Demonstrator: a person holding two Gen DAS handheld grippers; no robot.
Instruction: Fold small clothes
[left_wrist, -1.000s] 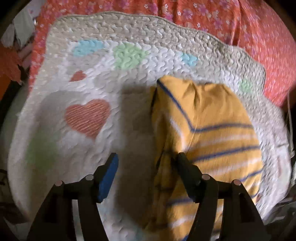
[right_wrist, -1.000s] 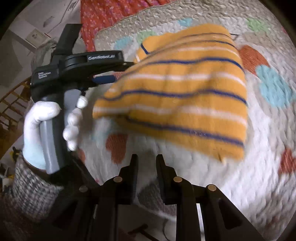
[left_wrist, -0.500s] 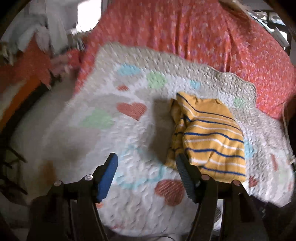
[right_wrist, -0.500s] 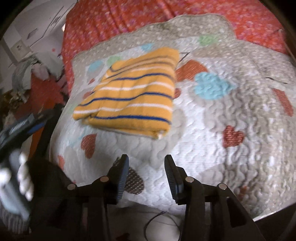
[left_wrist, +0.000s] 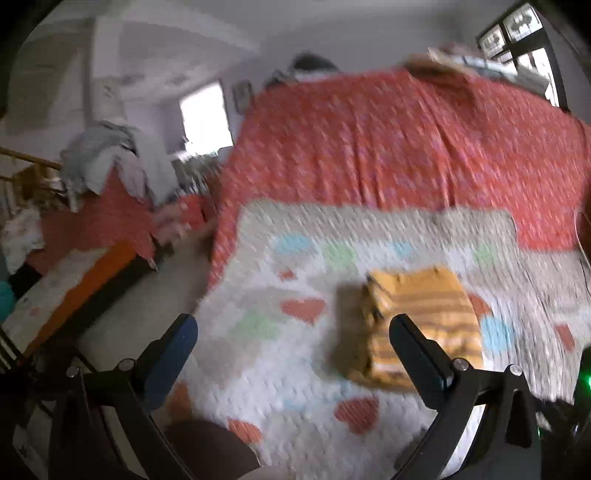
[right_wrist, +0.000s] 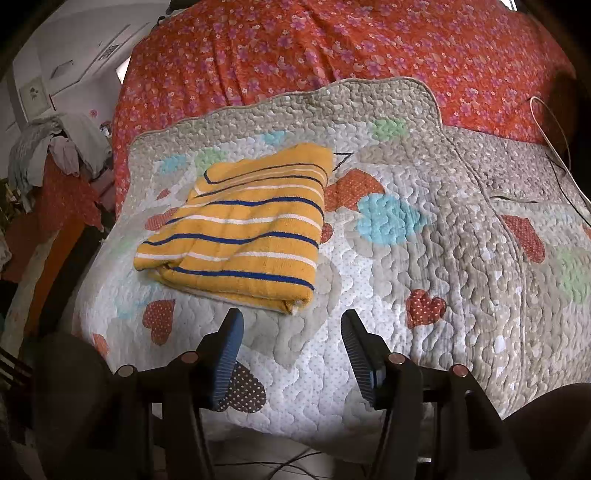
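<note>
My left view is smeared with blur, so the garment (left_wrist: 421, 325) there is only an orange patch with faint stripes, and its near right corner is hidden behind my left gripper's (left_wrist: 295, 354) right finger. The right view is sharp. In it the garment (right_wrist: 240, 229) lies folded on the quilt (right_wrist: 461, 258), towards its left half, a yellow-orange stack with blue and white stripes. How many layers are in it I cannot tell. The quilt's near edge is cut off behind both rigs.

My left gripper is spread wide, with nothing between its fingers and no contact with the cloth that I can see. My right gripper (right_wrist: 291, 354) is also parted, less widely, and empty, sitting just short of the garment's near edge over bare quilt. The red spread (right_wrist: 332, 48) lies beyond.
</note>
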